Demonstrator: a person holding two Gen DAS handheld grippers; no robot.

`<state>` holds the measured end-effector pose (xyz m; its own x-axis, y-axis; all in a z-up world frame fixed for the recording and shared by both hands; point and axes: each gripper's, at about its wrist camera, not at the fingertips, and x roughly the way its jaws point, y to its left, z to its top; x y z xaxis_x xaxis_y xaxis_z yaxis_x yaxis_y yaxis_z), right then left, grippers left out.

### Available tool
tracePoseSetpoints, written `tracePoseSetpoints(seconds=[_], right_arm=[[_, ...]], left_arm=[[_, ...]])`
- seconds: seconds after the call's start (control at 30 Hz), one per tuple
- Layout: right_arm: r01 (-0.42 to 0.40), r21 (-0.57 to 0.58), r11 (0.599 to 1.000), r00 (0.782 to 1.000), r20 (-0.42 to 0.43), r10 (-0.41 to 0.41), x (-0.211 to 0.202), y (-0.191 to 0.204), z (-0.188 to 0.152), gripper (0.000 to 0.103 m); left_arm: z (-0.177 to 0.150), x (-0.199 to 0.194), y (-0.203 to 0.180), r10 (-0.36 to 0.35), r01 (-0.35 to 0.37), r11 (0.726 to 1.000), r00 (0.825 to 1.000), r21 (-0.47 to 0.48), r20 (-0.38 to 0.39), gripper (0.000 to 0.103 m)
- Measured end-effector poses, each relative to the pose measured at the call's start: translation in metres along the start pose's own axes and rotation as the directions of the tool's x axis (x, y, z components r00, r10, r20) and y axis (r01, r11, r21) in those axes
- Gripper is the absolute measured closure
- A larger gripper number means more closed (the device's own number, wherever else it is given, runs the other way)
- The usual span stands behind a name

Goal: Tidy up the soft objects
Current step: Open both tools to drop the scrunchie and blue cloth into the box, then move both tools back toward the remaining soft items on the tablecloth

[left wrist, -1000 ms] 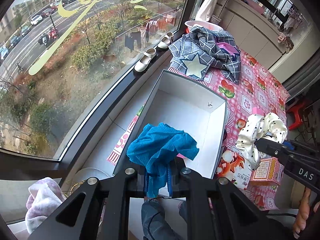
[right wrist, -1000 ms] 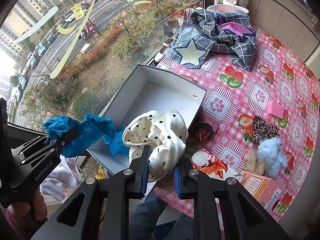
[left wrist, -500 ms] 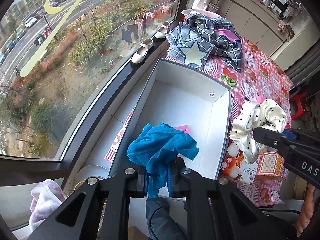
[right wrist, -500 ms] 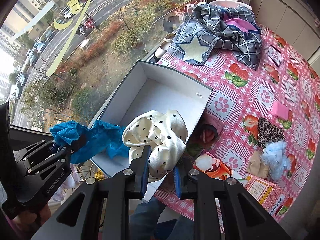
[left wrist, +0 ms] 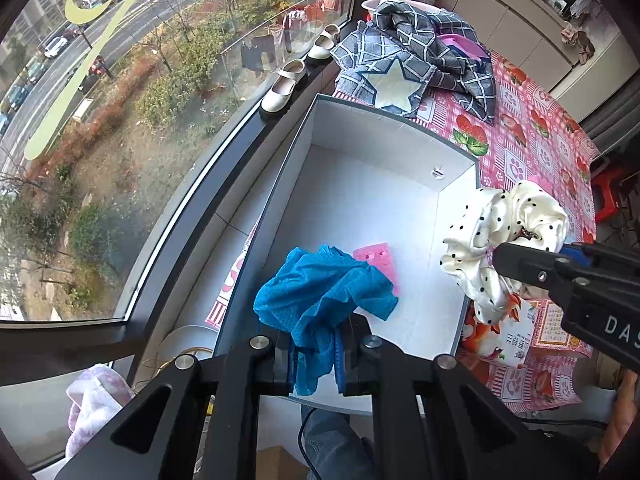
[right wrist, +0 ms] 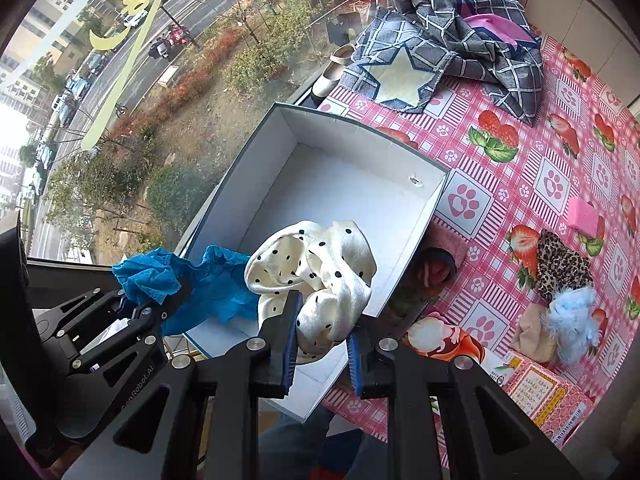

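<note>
Overhead, both cloths above box rim.

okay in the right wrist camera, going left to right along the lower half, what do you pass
Crumpled blue cloth in the left gripper → cream black-dotted satin scrunchie in the right gripper → orange cartoon-print packet → beige fabric piece → fluffy pale blue scrunchie.

You've carried blue cloth and spotted scrunchie forward over white box; pink pad inside now shows.
</note>
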<state>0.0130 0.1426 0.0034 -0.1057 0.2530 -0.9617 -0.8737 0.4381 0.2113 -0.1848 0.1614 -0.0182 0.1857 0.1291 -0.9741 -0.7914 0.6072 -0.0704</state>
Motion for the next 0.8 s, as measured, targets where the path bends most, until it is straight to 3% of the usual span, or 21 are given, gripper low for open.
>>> tracePoseSetpoints(seconds=[0.3, 0.37, 0.4, 0.47, 0.5, 0.53, 0.57, 0.6, 0.63, 0.73, 0.8], right_arm=[[0.004, 0.002, 1.0, 1.0, -0.009, -0.004, 0.007, 0.002, 0.009, 0.081], [0.0, 0.006, 1.0, 1.0, -0.01, 0.0, 0.008, 0.002, 0.011, 0.081], [-0.001, 0.007, 1.0, 1.0, -0.008, 0.001, 0.008, 0.002, 0.012, 0.081], [-0.01, 0.012, 1.0, 1.0, -0.012, 0.01, 0.008, 0.001, 0.013, 0.081], [-0.017, 0.013, 1.0, 1.0, -0.013, 0.017, 0.009, 0.001, 0.014, 0.08], [-0.02, 0.014, 1.0, 1.0, -0.015, 0.02, 0.009, 0.0, 0.014, 0.072], [-0.018, 0.018, 1.0, 1.0, -0.015, 0.019, 0.009, 0.0, 0.014, 0.061], [-0.013, 0.024, 1.0, 1.0, -0.009, 0.013, 0.008, -0.002, 0.015, 0.026], [-0.004, 0.032, 0.999, 1.0, 0.007, 0.004, 0.006, -0.004, 0.015, 0.008], [0.015, 0.059, 0.998, 0.999, 0.046, -0.018, -0.004, -0.015, 0.015, 0.007], [0.02, 0.089, 0.996, 0.999, 0.043, -0.024, -0.008, -0.026, 0.014, 0.007]], left_arm=[[0.004, 0.011, -0.006, -0.014, 0.014, 1.0, 1.0, 0.027, -0.011, 0.087], [0.006, 0.013, -0.008, -0.021, 0.021, 0.999, 1.0, 0.033, -0.013, 0.084], [0.006, 0.013, -0.009, -0.025, 0.025, 0.999, 1.0, 0.037, -0.014, 0.076], [0.006, 0.013, -0.011, -0.025, 0.026, 0.999, 1.0, 0.044, -0.012, 0.04], [0.006, 0.013, -0.012, -0.025, 0.026, 0.999, 1.0, 0.047, -0.009, 0.031], [0.006, 0.013, -0.013, -0.026, 0.027, 0.998, 1.0, 0.052, -0.008, 0.018], [0.006, 0.012, -0.015, -0.026, 0.026, 0.998, 1.0, 0.057, -0.004, 0.017], [0.007, 0.012, -0.016, -0.028, 0.028, 0.998, 1.0, 0.061, 0.0, 0.017], [0.007, 0.012, -0.017, -0.038, 0.037, 0.997, 0.999, 0.063, 0.003, 0.015], [0.008, 0.01, -0.021, -0.061, 0.061, 0.996, 0.998, 0.066, 0.01, 0.0], [0.01, 0.009, -0.025, -0.071, 0.07, 0.995, 0.997, 0.072, 0.012, 0.0]])
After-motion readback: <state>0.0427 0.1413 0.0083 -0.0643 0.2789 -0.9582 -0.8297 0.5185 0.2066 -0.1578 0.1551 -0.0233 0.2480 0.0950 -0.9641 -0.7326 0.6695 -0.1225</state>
